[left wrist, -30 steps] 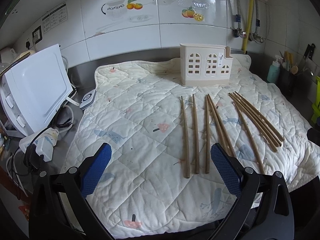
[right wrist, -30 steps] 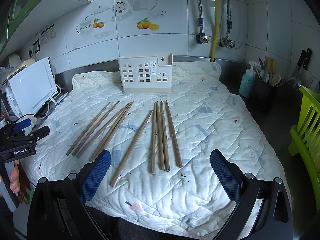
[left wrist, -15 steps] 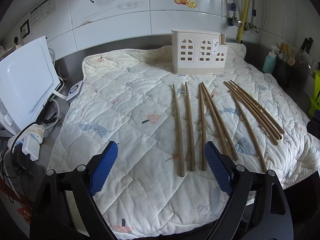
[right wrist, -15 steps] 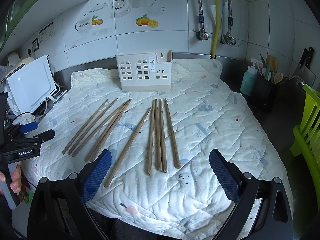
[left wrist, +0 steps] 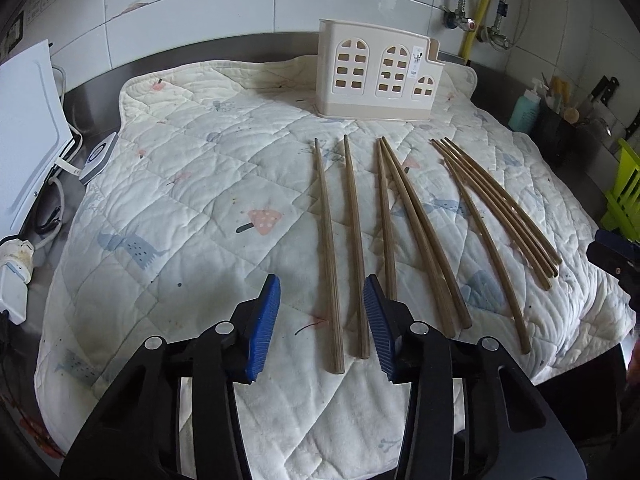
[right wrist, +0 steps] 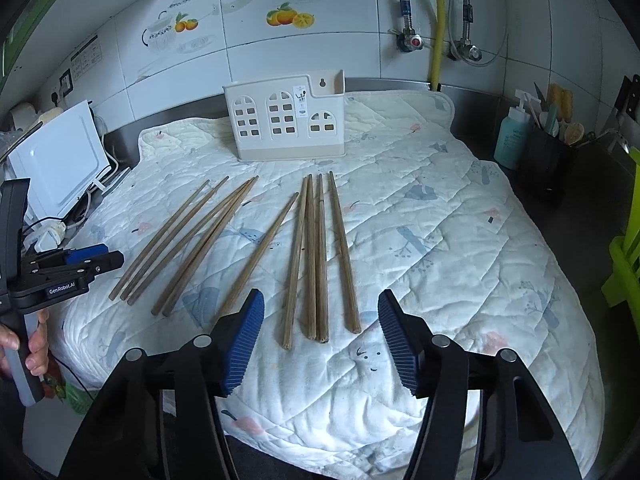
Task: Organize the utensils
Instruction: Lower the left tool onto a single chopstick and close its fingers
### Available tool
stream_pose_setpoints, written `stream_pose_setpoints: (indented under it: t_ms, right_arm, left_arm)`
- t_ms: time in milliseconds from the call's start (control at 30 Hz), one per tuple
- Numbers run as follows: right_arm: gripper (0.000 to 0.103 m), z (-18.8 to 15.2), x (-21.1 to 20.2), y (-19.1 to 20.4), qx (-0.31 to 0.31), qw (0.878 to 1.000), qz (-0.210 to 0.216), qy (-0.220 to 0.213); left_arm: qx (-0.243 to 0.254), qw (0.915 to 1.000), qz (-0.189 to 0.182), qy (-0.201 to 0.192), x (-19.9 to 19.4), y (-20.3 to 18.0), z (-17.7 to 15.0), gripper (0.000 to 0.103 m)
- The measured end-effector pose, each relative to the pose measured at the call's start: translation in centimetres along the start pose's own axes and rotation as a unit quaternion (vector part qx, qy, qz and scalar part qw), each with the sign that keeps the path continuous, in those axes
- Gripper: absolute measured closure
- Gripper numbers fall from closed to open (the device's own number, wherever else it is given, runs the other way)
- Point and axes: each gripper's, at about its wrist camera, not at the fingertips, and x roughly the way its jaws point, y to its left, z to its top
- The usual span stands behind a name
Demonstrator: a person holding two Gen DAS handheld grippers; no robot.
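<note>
Nearest me, my left tongs [left wrist: 322, 304] hang over the quilted mat [left wrist: 192, 208] with their blue pads [left wrist: 264, 320] partly parted and gripping nothing — the near ends of the two leftmost chopsticks [left wrist: 340, 248] lie in the gap between them. Those two run lengthwise away from me, thick ends near, thin tips toward the wall. My right tongs [right wrist: 320, 332] are spread a little wider, also empty, framing the butt ends of a bundle of four chopsticks [right wrist: 316, 256] that lie almost parallel, their long axes pointing straight at the far wall.

Left of that bundle in the right wrist view, a single chopstick [right wrist: 260, 252] slants up to the right, and beyond it five more [right wrist: 184, 244] fan out on the same diagonal, thick ends toward the mat's left edge.

Further back, the cream utensil holder [right wrist: 284, 128] with window-shaped cutouts stands upright on the mat, near the rear of the bench [right wrist: 560, 240] — well apart from every chopstick tip.

Behind it rises the tiled wall [right wrist: 320, 40].
</note>
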Motion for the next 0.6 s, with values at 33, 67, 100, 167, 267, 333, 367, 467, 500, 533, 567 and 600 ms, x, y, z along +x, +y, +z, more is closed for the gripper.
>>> stream_pose_setpoints:
  t_ms: [33,67,100,167,267,333,367,467,500,533,567,600]
  right_arm:
    - [0.052,-0.1,0.3,-0.1,0.002,1.000,0.002,0.004]
    - [0.055,-0.1,0.6,-0.3,0.004,1.000,0.003,0.006]
    - [0.057,-0.1,0.8,-0.4,0.006,1.000,0.005,0.009]
    - [0.063,-0.2,1.3,-0.6,0.010,1.000,0.008,0.014]
    - [0.070,-0.3,1.9,-0.9,0.012,1.000,0.009,0.020]
    - [0.073,-0.3,2.2,-1.0,0.011,1.000,0.007,0.023]
    - [0.075,-0.3,2.3,-1.1,0.011,1.000,0.007,0.024]
    - [0.079,-0.3,2.7,-1.4,0.012,1.000,0.007,0.027]
    - [0.079,-0.2,2.8,-1.5,0.012,0.999,0.008,0.029]
    - [0.080,-0.2,2.9,-1.6,0.012,0.999,0.008,0.030]
    - [0.081,-0.3,3.0,-1.7,0.013,0.999,0.008,0.032]
    - [0.082,-0.3,3.1,-1.7,0.013,0.999,0.008,0.034]
  left_arm:
    - [0.000,1.0000,-0.001,0.004,0.3,0.0,0.0,0.065]
    - [-0.001,1.0000,-0.002,0.006,0.6,0.0,0.1,0.065]
    - [0.000,1.0000,-0.002,0.008,0.9,-0.1,0.1,0.065]
    - [0.001,0.9999,-0.003,0.014,1.4,-0.2,0.1,0.065]
    - [0.003,0.9998,-0.006,0.021,2.0,-0.3,0.2,0.069]
    - [0.007,0.9996,-0.007,0.025,2.3,-0.4,0.2,0.073]
    - [0.007,0.9996,-0.008,0.027,2.4,-0.4,0.2,0.075]
    - [0.012,0.9994,-0.009,0.033,2.7,-0.4,0.3,0.080]
    - [0.016,0.9993,-0.008,0.034,2.8,-0.5,0.4,0.080]
    - [0.018,0.9991,-0.006,0.037,2.9,-0.4,0.4,0.085]
    - [0.018,0.9990,-0.009,0.041,3.1,-0.3,0.5,0.087]
    - [0.017,0.9988,-0.010,0.044,3.2,-0.2,0.5,0.087]
